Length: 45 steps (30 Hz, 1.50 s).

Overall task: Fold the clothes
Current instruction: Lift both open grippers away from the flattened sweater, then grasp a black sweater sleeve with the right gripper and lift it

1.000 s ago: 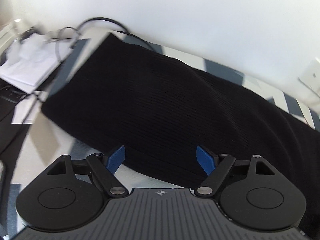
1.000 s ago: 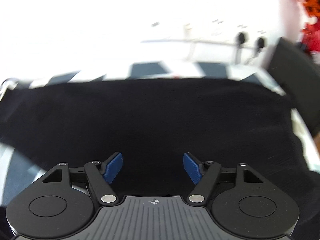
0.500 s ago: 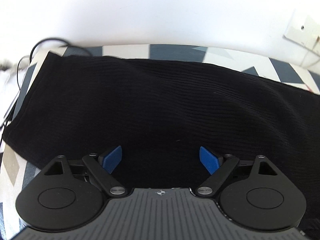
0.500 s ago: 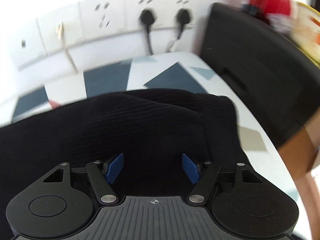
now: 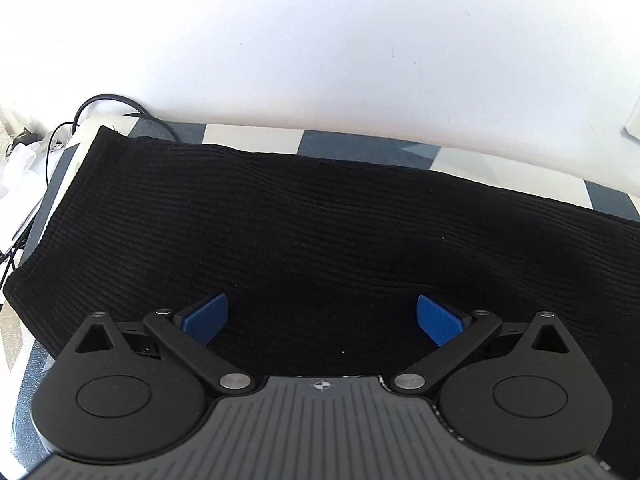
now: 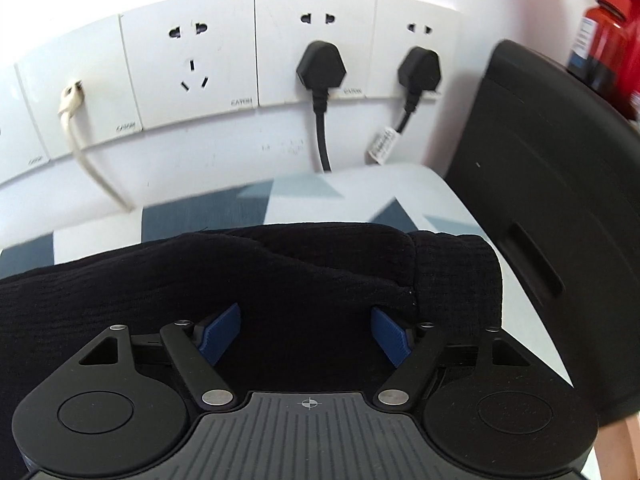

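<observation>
- My left gripper (image 5: 322, 320) hangs over the black ribbed garment (image 5: 320, 232), blue pads spread wide, gripping nothing.
- The garment lies across the patterned tabletop (image 5: 344, 142).
- Left of the garment: black cables (image 5: 108, 100).

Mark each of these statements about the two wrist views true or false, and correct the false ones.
1. Both tools are open. True: the left tool and the right tool each have their blue pads spread apart above the black garment.
2. The garment is white. False: it is black ribbed knit.
3. Two black plugs sit in the wall sockets. True.
4. The cloth under the garment is plain red. False: it has a grey, blue and white geometric pattern.
5. The right tool is clamped on a sleeve. False: its jaws stand open and grip nothing.
</observation>
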### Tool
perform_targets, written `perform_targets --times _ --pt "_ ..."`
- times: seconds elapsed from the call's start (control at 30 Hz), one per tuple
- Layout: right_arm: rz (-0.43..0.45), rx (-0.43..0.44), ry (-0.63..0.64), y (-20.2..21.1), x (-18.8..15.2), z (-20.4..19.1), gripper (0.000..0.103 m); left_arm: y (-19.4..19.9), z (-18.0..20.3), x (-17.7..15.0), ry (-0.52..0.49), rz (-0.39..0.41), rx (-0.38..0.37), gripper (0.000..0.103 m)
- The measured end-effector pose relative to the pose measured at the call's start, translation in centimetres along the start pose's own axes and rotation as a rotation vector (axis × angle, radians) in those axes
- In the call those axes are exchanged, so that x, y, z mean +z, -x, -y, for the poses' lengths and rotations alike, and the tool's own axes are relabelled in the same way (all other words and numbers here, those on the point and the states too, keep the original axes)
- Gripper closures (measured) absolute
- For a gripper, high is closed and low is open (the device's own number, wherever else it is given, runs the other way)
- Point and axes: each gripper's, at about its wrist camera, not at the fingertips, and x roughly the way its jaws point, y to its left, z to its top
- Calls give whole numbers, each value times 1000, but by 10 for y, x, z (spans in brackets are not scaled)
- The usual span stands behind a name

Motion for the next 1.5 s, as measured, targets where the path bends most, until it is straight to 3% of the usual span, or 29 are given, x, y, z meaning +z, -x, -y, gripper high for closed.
perform_targets --times 0.1,0.2,0.37,0.43,0.6,0.83,0.97,1.1,1.13,1.17,1.2,1.3,1.5 --pt "0 0 -6 -2 5 -2 29 29 -9 -2 6 56 80 9" --pt "13 -3 1 0 3 -1 25 77 -35 -14 22 118 27 9" --pt "15 33 -50 37 -5 2 17 154 -103 -38 110 121 -25 5" --pt "67 92 -62 70 -21 6 6 181 -135 -51 174 129 -37 3" --pt "145 143 -29 148 -71 17 5 226 -198 -100 315 133 -58 2" --pt "106 188 -92 225 -157 25 5 227 -263 -207 436 18 -125 2" --pt "64 212 57 250 -203 -5 7 226 -289 -266 531 -39 -142 2" --pt "88 271 247 270 -240 -53 11 238 -304 -300 522 -35 -119 2" --pt "93 298 276 276 -247 -65 19 241 -306 -305 513 -35 -107 2" --pt "92 345 284 283 -251 -77 29 244 -308 -311 505 -36 -96 2" --pt "88 400 293 289 -256 -89 32 247 -310 -316 497 -36 -84 2" --pt "104 561 378 307 -267 -138 32 257 -317 -330 490 -27 -60 2" --pt "277 752 853 345 -307 -254 31 266 -334 -341 607 -58 -66 2"
